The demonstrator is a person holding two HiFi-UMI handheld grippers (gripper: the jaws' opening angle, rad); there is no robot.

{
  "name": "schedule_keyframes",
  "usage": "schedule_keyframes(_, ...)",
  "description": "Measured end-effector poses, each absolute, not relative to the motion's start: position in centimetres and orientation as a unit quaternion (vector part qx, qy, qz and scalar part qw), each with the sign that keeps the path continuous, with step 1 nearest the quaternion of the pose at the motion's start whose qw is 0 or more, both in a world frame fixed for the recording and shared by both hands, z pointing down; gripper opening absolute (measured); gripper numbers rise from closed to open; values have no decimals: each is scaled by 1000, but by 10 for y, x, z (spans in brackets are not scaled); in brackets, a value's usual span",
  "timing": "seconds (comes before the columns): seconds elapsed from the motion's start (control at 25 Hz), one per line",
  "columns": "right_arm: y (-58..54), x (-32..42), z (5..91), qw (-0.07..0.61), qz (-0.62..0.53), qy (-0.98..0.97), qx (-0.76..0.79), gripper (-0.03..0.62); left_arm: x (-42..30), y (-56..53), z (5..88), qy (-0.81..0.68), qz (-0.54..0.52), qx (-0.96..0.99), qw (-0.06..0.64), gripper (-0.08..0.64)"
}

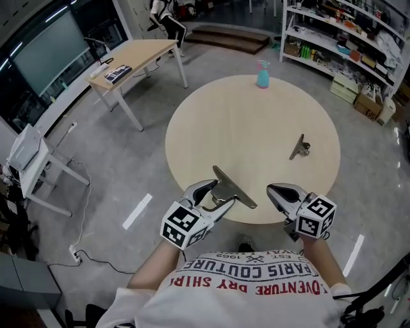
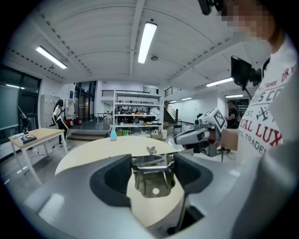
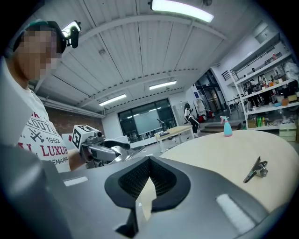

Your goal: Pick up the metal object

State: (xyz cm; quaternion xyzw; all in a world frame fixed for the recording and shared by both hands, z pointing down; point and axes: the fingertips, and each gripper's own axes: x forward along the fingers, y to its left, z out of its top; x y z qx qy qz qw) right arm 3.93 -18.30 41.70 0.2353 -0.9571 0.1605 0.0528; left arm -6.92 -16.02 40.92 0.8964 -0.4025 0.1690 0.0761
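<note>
My left gripper (image 1: 214, 192) is shut on a metal object (image 1: 236, 189), a flat grey clip-like plate, held just over the near edge of the round table (image 1: 243, 122). In the left gripper view the metal object (image 2: 152, 177) sits clamped between the jaws of the left gripper (image 2: 152, 163). My right gripper (image 1: 272, 190) hovers to its right at the table's front edge, shut and empty. In the right gripper view its jaws (image 3: 148, 161) meet with nothing between them. A second metal clip (image 1: 299, 147) lies on the table's right side, also in the right gripper view (image 3: 254, 170).
A blue spray bottle (image 1: 262, 75) stands at the table's far edge. A wooden desk (image 1: 131, 61) is at the back left, shelving (image 1: 346, 38) with goods at the back right. A person (image 1: 168, 19) stands far behind. A white stand (image 1: 29, 157) is at the left.
</note>
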Motion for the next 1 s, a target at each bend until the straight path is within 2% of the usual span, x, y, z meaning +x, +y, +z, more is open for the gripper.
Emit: schedule_keyframes(1.0, -177, 38, 423, 78, 154, -955, 240, 0, -66, -162, 418, -387, 157, 904, 96, 278)
